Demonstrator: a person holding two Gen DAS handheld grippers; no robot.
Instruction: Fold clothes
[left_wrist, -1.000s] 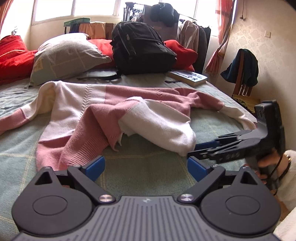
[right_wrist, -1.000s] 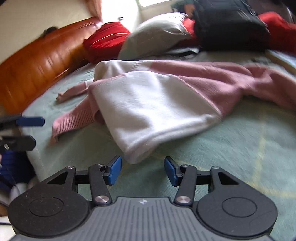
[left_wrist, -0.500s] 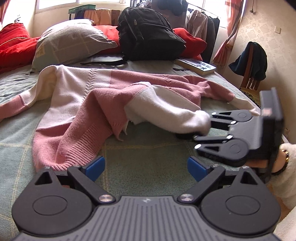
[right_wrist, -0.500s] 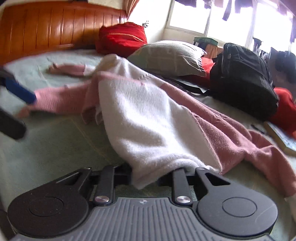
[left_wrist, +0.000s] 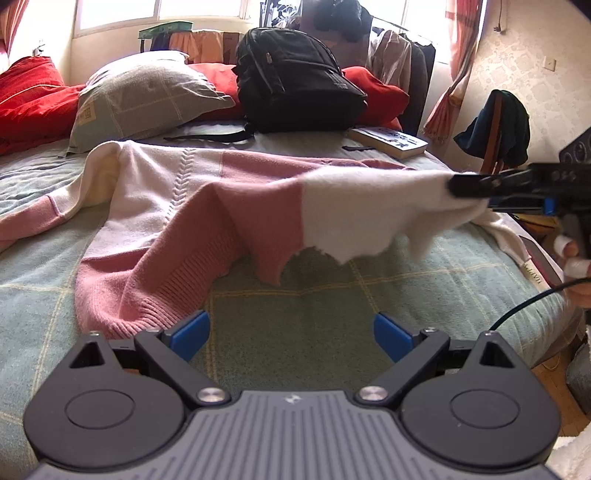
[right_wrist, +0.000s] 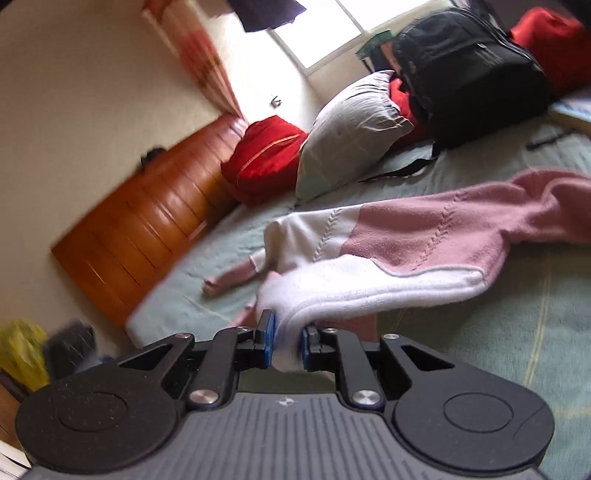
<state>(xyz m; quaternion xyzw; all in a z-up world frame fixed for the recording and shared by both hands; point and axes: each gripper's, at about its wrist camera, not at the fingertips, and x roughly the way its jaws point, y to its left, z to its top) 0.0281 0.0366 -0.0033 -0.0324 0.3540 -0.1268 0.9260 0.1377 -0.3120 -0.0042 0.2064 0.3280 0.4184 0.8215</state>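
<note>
A pink-and-white knitted sweater (left_wrist: 192, 206) lies spread across the green checked bedspread (left_wrist: 332, 314), its body flat toward the pillows and one pink sleeve trailing off to the left edge of the bed. The right tool (right_wrist: 287, 343) has just been closing, and its blue pads now pinch a white corner of the sweater between them. From the left wrist view that same tool (left_wrist: 476, 188) comes in from the right side, holding the white part up off the bed so the cloth stretches in a taut sheet from the pink ribbed hem to the pinched corner, with a ragged white edge hanging free underneath. A hand (left_wrist: 572, 254) grips the tool's handle at the far right, and a black cable (left_wrist: 524, 302) runs down from it.

The left tool (left_wrist: 291, 332) sits low over the near part of the bedspread with its blue pads spread wide apart and nothing between them; its left pad (left_wrist: 190, 332) is just beside the pink ribbed hem, possibly brushing it, though the angle makes that hard to judge.

At the head of the bed stand a grey-green checked pillow (left_wrist: 144, 96), red cushions (left_wrist: 29, 92), and a black backpack (left_wrist: 295, 77) leaning against them. A book (left_wrist: 388, 142) lies flat near the backpack's right side. Beyond the bed's right edge a dark garment (left_wrist: 495, 125) hangs over a wooden chair. A wooden headboard (right_wrist: 147, 218) runs along the wall in the blurred right wrist view.
</note>
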